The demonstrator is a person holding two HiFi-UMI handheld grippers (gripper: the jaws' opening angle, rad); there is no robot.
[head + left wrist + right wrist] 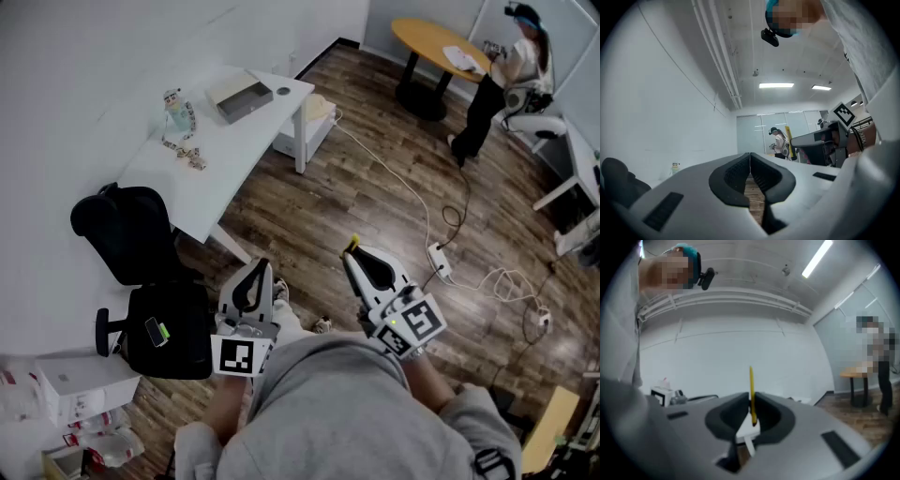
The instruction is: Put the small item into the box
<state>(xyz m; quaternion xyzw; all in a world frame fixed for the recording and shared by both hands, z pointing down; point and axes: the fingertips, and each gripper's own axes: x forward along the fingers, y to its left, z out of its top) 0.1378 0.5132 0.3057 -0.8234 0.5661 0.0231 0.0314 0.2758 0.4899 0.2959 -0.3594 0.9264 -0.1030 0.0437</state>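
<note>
Presently: small item in hand, box not yet reached

**Entry 1, right gripper (752,403).** The jaws are closed on a thin yellow item (751,387). It stands upright between the pads with its tip well above them. A white piece sits lower in the same gap, and I cannot tell what it is.

**Entry 2, left gripper (750,161).** The jaws are pressed together and nothing is between them. It is held low in front of the body, beside the right gripper.

**Entry 3, box (240,97).** It is open and rests at the far end of the white table (230,164), well apart from both grippers. Its contents cannot be made out from here.

**Entry 4, table sundries.** A few small objects (181,131) lie near the table's wall side, too small to identify.

**Entry 5, surroundings.**
- 1 black chair (122,225)
- 1 black bag (173,333)
- 1 other person (506,70), beside a round wooden table (431,39)

**Status.** If the yellow item is the small item meant, the pick-up looks done: 1 step of roughly 3. The person stands on open floor away from the table. What remains is to carry the item across, bring it over the box opening and let go. Nothing is seen in the box yet.
</note>
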